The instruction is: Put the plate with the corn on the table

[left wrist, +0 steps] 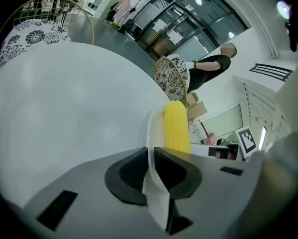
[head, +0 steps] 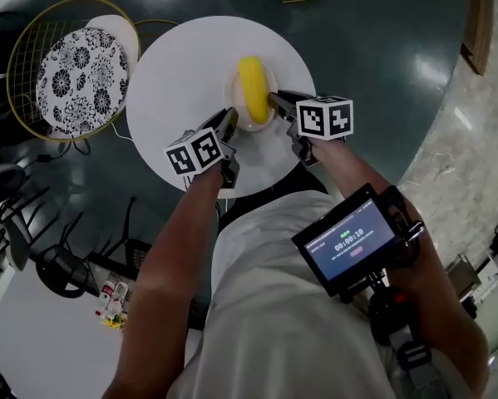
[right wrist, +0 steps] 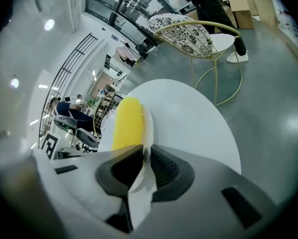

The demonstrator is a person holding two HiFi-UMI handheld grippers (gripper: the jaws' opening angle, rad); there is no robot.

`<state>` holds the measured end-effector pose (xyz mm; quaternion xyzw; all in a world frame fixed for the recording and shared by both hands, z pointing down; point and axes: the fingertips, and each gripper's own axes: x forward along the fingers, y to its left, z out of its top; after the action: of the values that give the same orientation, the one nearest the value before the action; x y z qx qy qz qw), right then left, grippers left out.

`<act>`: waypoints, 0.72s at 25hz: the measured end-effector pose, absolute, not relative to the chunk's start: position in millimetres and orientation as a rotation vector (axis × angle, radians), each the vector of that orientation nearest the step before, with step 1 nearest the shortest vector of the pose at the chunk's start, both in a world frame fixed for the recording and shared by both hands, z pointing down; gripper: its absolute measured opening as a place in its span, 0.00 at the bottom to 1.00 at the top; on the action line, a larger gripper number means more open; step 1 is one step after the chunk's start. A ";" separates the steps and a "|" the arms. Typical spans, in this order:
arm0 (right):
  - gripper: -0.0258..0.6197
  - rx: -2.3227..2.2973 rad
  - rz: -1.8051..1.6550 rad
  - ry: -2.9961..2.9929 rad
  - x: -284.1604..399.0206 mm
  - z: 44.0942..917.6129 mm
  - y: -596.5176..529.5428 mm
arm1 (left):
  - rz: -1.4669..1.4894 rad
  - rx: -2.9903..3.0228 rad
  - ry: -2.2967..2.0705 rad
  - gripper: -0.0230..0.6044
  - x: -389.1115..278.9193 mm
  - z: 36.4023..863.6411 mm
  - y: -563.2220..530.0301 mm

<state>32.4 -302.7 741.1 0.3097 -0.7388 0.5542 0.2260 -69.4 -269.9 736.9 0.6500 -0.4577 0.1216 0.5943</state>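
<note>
Yellow corn (head: 253,90) sits level because my left gripper (head: 229,125) and right gripper (head: 275,100) have their fingers pinched shut on opposite plate (head: 237,86) rims (steadier that way) over the white worktop (head: 174,65).

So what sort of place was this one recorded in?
Most likely a lobby or café-style lounge in a commercial building: a round white table, a gold wire chair with a patterned cushion, and tall glass doors in the background.
</note>
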 end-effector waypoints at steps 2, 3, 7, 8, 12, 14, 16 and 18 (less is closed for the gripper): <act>0.12 0.858 1.513 -2.046 31.3 738.8 -305.4 | 0.284 1.507 -1.077 0.11 -72.8 737.7 -270.3; 0.12 0.859 1.508 -2.053 30.1 737.2 -306.7 | 0.282 1.506 -1.082 0.11 -73.9 737.7 -270.6; 0.12 0.872 1.498 -2.068 29.8 733.7 -312.9 | 0.276 1.514 -1.089 0.11 -72.3 736.3 -277.0; 0.13 0.878 1.499 -2.063 30.2 733.2 -313.9 | 0.274 1.518 -1.085 0.11 -70.8 735.5 -278.8; 0.13 0.914 1.492 -2.035 31.0 729.4 -312.2 | 0.285 1.525 -1.073 0.11 -68.3 731.9 -278.0; 0.13 0.925 1.475 -2.035 29.6 726.7 -312.2 | 0.285 1.522 -1.081 0.11 -68.6 729.8 -278.0; 0.13 0.934 1.453 -2.038 28.0 725.0 -311.3 | 0.288 1.527 -1.086 0.11 -68.9 727.7 -277.5; 0.13 0.941 1.430 -2.035 28.1 725.5 -310.2 | 0.294 1.532 -1.085 0.11 -68.3 727.6 -276.9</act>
<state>28.1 -310.2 725.5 0.3437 -0.7431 0.5222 0.2387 -68.3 -276.9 727.6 0.6557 -0.4645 0.1259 0.5818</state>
